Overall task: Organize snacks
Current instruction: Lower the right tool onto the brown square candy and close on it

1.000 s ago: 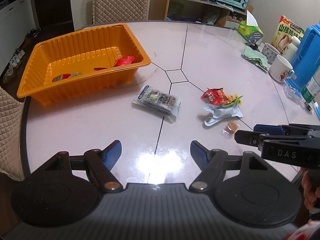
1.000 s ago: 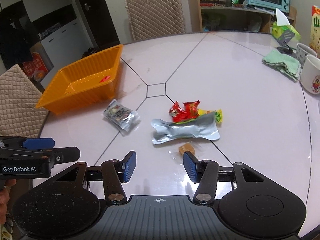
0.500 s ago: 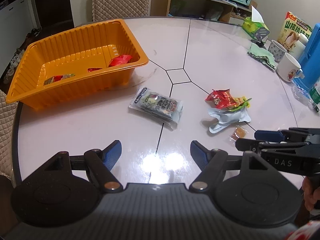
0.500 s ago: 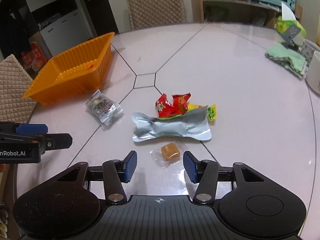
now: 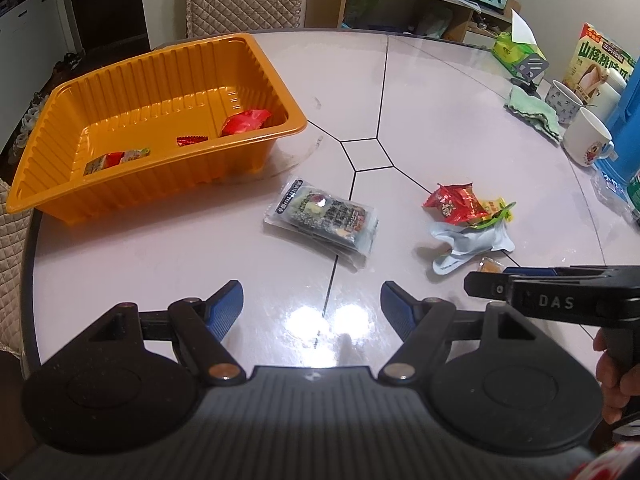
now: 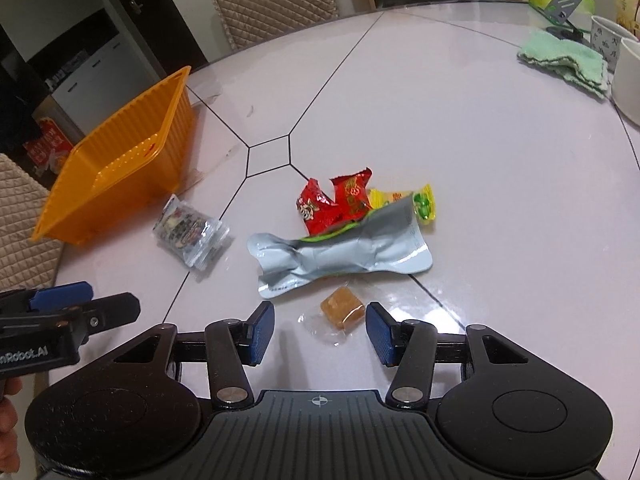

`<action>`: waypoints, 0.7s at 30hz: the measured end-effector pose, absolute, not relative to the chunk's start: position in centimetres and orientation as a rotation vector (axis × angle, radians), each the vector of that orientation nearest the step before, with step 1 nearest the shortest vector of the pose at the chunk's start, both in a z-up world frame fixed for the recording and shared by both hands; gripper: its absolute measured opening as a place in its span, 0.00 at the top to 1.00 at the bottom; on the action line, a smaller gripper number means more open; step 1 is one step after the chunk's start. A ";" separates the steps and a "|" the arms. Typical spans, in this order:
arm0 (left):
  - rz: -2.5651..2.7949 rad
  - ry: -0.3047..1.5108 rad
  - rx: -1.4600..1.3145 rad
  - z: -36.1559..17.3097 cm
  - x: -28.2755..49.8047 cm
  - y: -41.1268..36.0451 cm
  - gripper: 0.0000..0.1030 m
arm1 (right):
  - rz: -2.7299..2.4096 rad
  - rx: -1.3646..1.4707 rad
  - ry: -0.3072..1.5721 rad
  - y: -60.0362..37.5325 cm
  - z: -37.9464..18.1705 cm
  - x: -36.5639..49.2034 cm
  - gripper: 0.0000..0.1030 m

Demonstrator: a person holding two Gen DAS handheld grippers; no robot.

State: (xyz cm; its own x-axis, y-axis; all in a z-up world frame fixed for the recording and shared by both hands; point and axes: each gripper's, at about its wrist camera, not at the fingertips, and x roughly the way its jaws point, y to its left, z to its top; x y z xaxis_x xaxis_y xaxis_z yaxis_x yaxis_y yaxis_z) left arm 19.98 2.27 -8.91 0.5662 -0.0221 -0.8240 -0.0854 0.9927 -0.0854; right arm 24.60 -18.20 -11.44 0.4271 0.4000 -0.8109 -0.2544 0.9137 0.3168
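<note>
An orange tray (image 5: 276, 68) (image 6: 120, 160) stands at the table's left and holds a few small red snack packs (image 5: 244, 122). A clear-wrapped dark snack pack (image 5: 326, 220) (image 6: 188, 232) lies beside it. Further right sit red packets (image 6: 336, 200) (image 5: 454, 204), a yellow-green candy (image 6: 422, 204) and a silver wrapper (image 6: 340, 254) (image 5: 468, 244). A brown candy in clear wrap (image 6: 342, 312) lies just ahead of my open right gripper (image 6: 320, 334), between its blue pads but untouched. My left gripper (image 5: 312, 310) is open over bare table, short of the dark pack.
A green cloth (image 6: 564, 62), white mugs (image 5: 588, 142), a tissue box (image 5: 516, 54), a snack box (image 5: 600, 64) and a blue jug (image 5: 626, 132) crowd the far right. Quilted chairs (image 6: 272, 4) stand behind and left of the table. A hand (image 5: 616, 372) grips the right tool.
Both grippers moved forward and lower toward the table. The brown candy now lies between the right gripper's pads; the dark pack is closer to the left gripper. Jaw widths look unchanged.
</note>
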 end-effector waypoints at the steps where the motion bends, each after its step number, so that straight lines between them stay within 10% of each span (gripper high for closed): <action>1: 0.038 0.970 -0.121 -8.9 20.1 2.4 0.28 | 0.401 0.143 1.052 -17.9 -11.6 24.7 0.50; 21: 0.022 0.979 -0.135 -9.6 21.8 2.4 0.28 | 0.393 -0.064 0.998 -15.7 -11.7 23.7 0.79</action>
State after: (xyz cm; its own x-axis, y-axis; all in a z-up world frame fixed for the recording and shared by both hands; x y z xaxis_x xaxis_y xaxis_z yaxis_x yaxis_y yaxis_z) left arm 21.85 2.37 -9.59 0.5582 -0.0421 -0.8286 -0.0794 0.9914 -0.1038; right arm 23.67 -15.72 -11.75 0.4781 0.2932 -0.8279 -0.3508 0.9279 0.1260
